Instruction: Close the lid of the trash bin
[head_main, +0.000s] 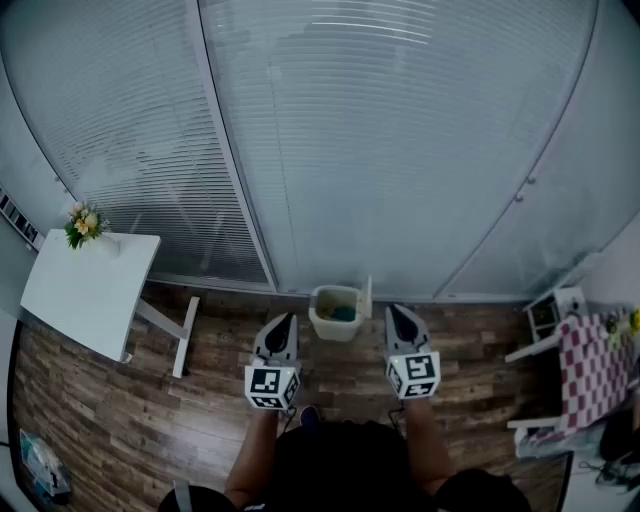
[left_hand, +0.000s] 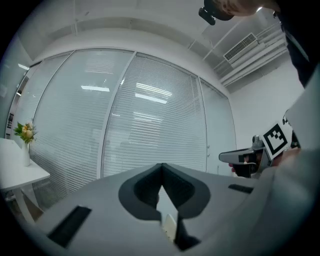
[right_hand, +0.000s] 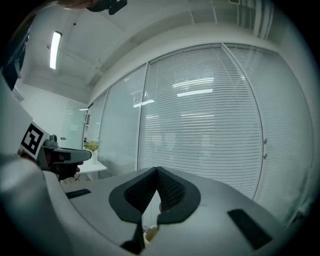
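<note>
The cream trash bin (head_main: 336, 313) stands on the wood floor against the blind-covered glass wall, with something blue-green inside. Its lid (head_main: 369, 296) stands upright at the bin's right side. My left gripper (head_main: 284, 322) hangs in the air just left of the bin, and its jaws meet at the tips with nothing held. My right gripper (head_main: 396, 312) is held just right of the lid, apart from it, also shut and empty. In the left gripper view the jaws (left_hand: 161, 167) touch; the right gripper (left_hand: 242, 157) shows beside them. The right gripper view shows closed jaws (right_hand: 157, 171).
A white table (head_main: 88, 290) with a small flower vase (head_main: 84, 225) stands at the left. At the right are a white chair (head_main: 545, 315) and a table with a checked cloth (head_main: 592, 372). The glass wall (head_main: 400, 150) closes off the space behind the bin.
</note>
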